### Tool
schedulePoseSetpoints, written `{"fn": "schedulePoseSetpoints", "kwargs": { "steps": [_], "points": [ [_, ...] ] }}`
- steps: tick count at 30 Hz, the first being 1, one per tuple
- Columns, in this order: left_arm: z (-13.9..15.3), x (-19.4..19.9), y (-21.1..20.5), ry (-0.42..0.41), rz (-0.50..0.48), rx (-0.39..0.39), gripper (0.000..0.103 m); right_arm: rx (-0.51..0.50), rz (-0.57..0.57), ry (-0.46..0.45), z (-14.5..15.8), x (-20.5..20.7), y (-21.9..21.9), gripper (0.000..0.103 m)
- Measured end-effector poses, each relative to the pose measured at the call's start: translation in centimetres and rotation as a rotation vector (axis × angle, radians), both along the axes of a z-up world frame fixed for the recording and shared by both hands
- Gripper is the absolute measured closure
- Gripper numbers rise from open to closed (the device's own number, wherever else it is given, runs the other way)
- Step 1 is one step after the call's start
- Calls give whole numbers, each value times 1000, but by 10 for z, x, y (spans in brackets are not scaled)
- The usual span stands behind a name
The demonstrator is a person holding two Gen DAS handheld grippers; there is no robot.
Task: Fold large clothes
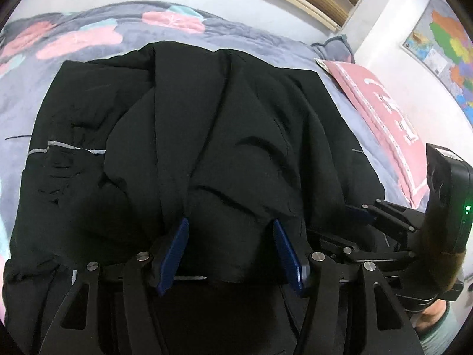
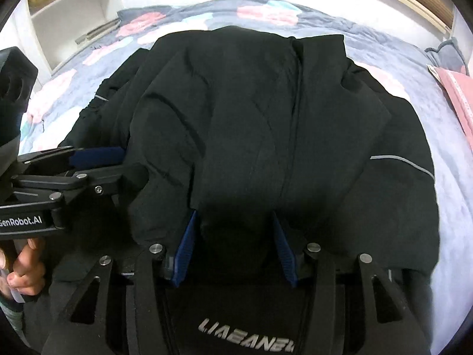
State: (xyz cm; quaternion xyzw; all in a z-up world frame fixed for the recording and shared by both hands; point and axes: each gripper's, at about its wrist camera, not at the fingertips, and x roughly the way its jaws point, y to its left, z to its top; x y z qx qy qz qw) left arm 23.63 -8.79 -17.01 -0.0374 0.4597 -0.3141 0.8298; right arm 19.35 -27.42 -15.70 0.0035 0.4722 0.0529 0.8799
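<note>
black jacket point(image 1: 189, 136), one, heaped on the quilt point(image 1: 88, 38) ahead of both tools. left gripper point(image 1: 230, 251) and right gripper point(image 2: 233, 245), two, side by side, each part-spread with a thick fold of the jacket pinched between its two blue pads point(image 1: 173, 251). pink pillow point(image 1: 381, 112), one, beyond the right gripper.

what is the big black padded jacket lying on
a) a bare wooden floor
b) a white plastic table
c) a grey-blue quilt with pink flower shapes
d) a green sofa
c: the big black padded jacket is spread over a grey-blue quilt with pink flower shapes, which shows around it in both wrist views.
</note>
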Motion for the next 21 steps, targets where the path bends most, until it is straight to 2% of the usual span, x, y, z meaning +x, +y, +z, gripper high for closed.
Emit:
{"fn": "schedulePoseSetpoints", "kwargs": {
  "steps": [1, 3, 5, 9, 13, 15, 17, 21],
  "points": [
    [-1, -3, -1, -21, 2, 7, 42, 7, 3, -24, -1, -3, -1, 47],
    [-5, -12, -2, -58, 6, 6, 42, 32, 15, -130, -7, -16, -4, 45],
    [-7, -18, 4, -81, 5, -37, 42, 72, 4, -185, -13, -27, -10, 45],
    [-12, -21, 23, -56, 5, -155, 42, 76, -3, -193, -13, -29, -12, 46],
    [-13, -17, 39, 34, 26, -253, 42, 77, -34, -183, -12, -36, -7, 45],
    [-6, -30, 48, 42, 41, -251, 41, 90, -53, -161, -11, -42, -7, 45],
    [6, -50, 61, 13, 67, -218, 41, 111, -57, -139, -6, -51, -13, 44],
    [35, -86, 104, -40, 114, -207, 41, 106, -121, -183, 28, -95, -31, 43]
  ]
}}
